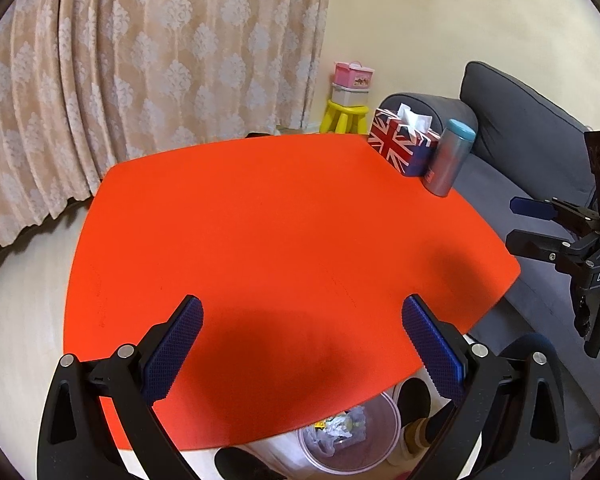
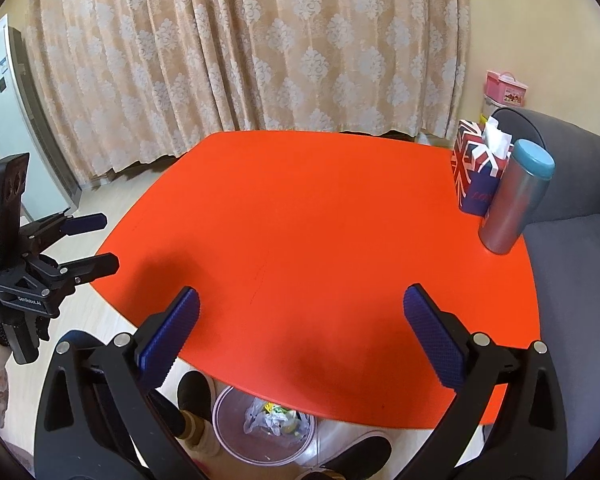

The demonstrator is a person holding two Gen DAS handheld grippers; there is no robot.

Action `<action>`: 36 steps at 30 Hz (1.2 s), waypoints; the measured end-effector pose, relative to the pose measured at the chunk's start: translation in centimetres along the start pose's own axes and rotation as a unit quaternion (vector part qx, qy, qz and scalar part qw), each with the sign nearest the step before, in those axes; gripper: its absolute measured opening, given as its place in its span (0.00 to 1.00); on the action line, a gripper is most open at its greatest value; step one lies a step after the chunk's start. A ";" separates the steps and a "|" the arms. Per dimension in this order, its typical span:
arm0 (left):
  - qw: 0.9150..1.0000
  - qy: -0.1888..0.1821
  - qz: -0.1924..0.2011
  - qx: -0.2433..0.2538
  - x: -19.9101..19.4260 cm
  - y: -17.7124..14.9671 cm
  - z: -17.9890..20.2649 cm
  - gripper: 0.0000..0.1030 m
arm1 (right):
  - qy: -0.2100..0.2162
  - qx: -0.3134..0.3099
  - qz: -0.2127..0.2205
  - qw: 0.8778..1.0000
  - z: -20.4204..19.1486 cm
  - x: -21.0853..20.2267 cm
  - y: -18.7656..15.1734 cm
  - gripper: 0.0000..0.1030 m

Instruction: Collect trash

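Left wrist view: left gripper (image 1: 302, 312), black frame, blue ribbed pads (image 1: 176, 344). Jaws spread wide, nothing between them, touching nothing. It hangs over the near part of the orange table (image 1: 280, 208).

Right wrist view: right gripper (image 2: 302, 306), same make. Jaws spread wide and empty, no pad in contact with anything; also above the near table edge. Each gripper shows at the side of the other's view, both with fingers apart.

Trash bin (image 2: 260, 432): clear, round, on the floor below the near table edge, partly hidden by the tabletop. Contents: crumpled trash (image 2: 272, 418), a pale plastic bag and scraps with some yellow and green; individual items are too small to tell apart with confidence.

Tabletop, far right corner: tissue box (image 1: 400, 142) with Union Jack print and a white tissue standing out of the top; just beside it, nearer the camera, a grey tumbler (image 1: 450, 158) with a teal lid, upright.

Surroundings: grey sofa (image 1: 532, 148) along the table's right side; patterned beige curtain (image 2: 260, 48) behind; yellow stool (image 1: 346, 116) carrying stacked small boxes, a pink one on top; the person's dark shoes (image 2: 196, 392) on the floor by the bin.
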State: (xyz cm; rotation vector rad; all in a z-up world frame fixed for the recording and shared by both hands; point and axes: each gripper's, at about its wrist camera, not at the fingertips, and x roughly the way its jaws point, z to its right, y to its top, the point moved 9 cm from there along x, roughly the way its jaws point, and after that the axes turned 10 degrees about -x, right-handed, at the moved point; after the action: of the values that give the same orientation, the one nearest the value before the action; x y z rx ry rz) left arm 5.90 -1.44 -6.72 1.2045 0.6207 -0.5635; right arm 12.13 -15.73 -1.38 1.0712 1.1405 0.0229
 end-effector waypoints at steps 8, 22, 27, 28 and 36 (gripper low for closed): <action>1.000 0.005 -0.002 -0.002 1.0 1.2 -0.5 0.93 | 0.002 0.002 0.003 1.000 1.0 1.1 0.9 0.97; 1.000 0.022 -0.003 -0.012 1.6 1.2 -1.6 0.94 | 0.007 0.001 -0.003 1.000 0.8 1.9 0.9 0.97; 0.999 0.038 0.004 -0.013 1.7 1.5 -1.8 0.94 | 0.006 0.002 -0.003 1.000 0.8 1.9 1.0 0.97; 0.999 0.037 0.004 -0.013 1.6 1.5 -1.8 0.94 | 0.007 0.002 -0.004 1.000 0.8 2.0 1.0 0.97; 0.999 0.037 0.005 -0.016 1.5 1.5 -1.5 0.94 | 0.005 0.003 -0.005 1.000 0.5 2.4 0.4 0.97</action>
State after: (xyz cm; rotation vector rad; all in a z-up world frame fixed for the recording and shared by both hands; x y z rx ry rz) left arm 7.79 0.29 -7.15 1.2021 0.6829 -0.5007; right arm 13.87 -14.62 -2.79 1.0729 1.1560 0.0175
